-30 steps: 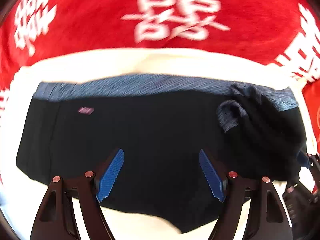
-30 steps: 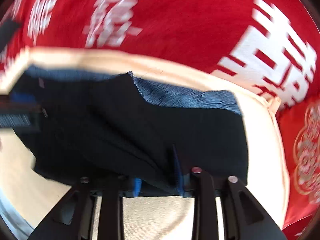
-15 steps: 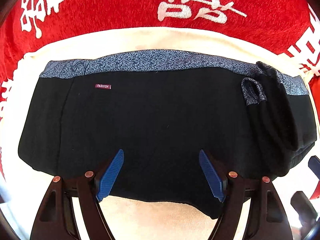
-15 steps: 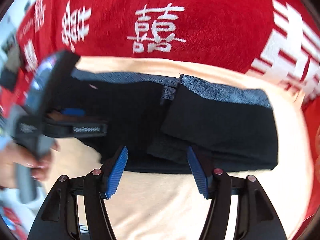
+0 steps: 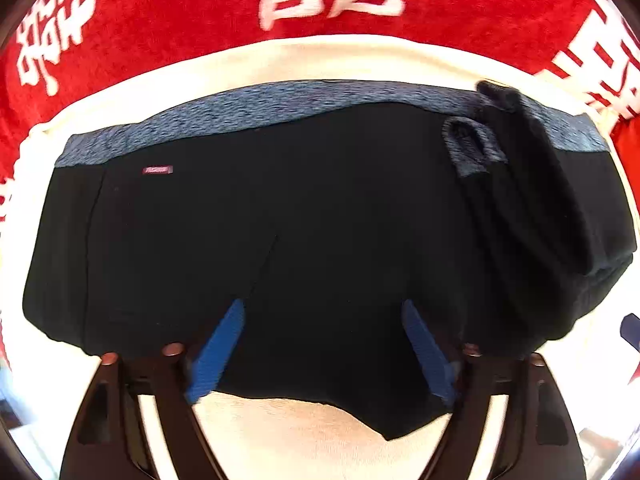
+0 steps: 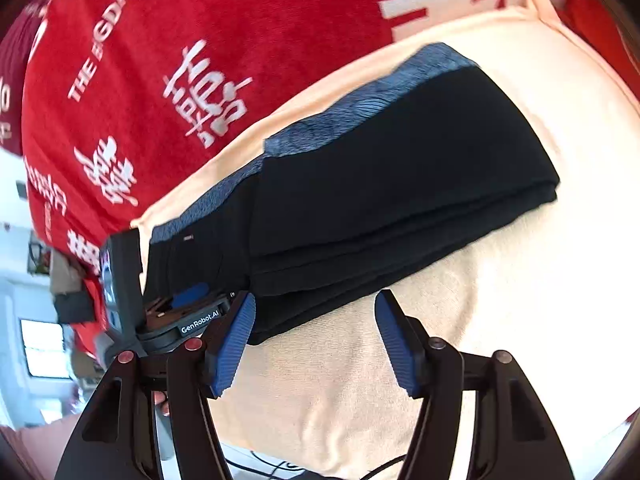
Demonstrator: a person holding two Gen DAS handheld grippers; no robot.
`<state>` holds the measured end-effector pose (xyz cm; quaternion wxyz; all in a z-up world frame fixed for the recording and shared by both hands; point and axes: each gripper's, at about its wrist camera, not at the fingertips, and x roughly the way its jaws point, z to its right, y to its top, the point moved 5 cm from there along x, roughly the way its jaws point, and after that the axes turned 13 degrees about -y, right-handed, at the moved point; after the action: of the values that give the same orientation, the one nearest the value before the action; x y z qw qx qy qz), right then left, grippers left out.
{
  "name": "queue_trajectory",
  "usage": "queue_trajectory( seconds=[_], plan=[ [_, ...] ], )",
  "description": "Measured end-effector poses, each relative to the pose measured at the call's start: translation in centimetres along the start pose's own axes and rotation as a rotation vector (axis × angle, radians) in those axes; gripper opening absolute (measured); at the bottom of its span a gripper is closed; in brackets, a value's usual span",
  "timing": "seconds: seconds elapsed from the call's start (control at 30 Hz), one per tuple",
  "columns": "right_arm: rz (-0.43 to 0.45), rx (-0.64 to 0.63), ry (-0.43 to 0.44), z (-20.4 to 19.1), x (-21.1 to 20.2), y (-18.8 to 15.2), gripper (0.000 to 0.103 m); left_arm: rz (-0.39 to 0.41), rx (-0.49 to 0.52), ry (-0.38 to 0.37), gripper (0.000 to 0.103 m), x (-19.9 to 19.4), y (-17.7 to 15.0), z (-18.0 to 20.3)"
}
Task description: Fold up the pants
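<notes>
The largest item in view is one red plush cloth printed with white characters (image 5: 160,20), which covers the far part of the surface and carries the words "THE BIG DAY" in the right wrist view (image 6: 132,60). On top of it lies one cream towelling cloth (image 5: 280,424) (image 6: 400,380), spread flat, and its pale border shows all round the garment. On that cream cloth rests the single pair of black fabric pants with a mottled blue-grey waistband (image 5: 320,220) (image 6: 400,168), folded into a stack of several layers; the layer edges are visible along the near side in the right wrist view. The waistband runs along the far edge, and one small dark-red label (image 5: 158,170) sits just below it toward the left. At the right end of the stack one loose fold of waistband and black fabric (image 5: 472,148) lies bunched on top. No container is present. Two grippers are in use. The left gripper (image 5: 322,344) points down over the near edge of the pants; its blue ribbed pads (image 5: 218,352) stand wide apart and its jaws have just been opening, released, with fabric lying beneath and between them but not pinched. The right gripper (image 6: 316,344) stands beside the near corner of the stack, over the cream cloth, jaws apart after just opening, released, holding nothing. Its left pad lies just beside the bottom fold.
</notes>
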<state>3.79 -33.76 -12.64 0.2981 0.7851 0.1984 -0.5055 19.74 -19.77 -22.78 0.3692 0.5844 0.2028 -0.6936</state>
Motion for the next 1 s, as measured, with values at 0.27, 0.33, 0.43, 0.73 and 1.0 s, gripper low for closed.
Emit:
queue_trajectory(
  seconds=[0.27,0.33,0.43,0.73,1.0],
  plan=[
    [-0.035,0.137,0.066,2.3,0.2,-0.3,0.066,-0.011,0.008,0.000,0.087,0.0,0.3,-0.9],
    [-0.038,0.162,0.088,2.7,0.2,-0.3,0.066,-0.012,-0.001,0.000,0.087,0.0,0.5,-0.7],
    [-0.046,0.213,0.130,3.4,0.4,-0.3,0.066,0.000,-0.006,0.005,0.087,-0.4,0.7,-0.6],
    [-0.087,0.388,0.263,5.4,2.2,-0.4,0.066,0.033,-0.020,-0.026,0.087,-1.2,1.6,-0.1],
    [-0.093,0.489,0.489,3.5,2.9,0.8,0.066,0.018,-0.020,-0.008,0.092,1.5,1.1,-0.3]
  ],
)
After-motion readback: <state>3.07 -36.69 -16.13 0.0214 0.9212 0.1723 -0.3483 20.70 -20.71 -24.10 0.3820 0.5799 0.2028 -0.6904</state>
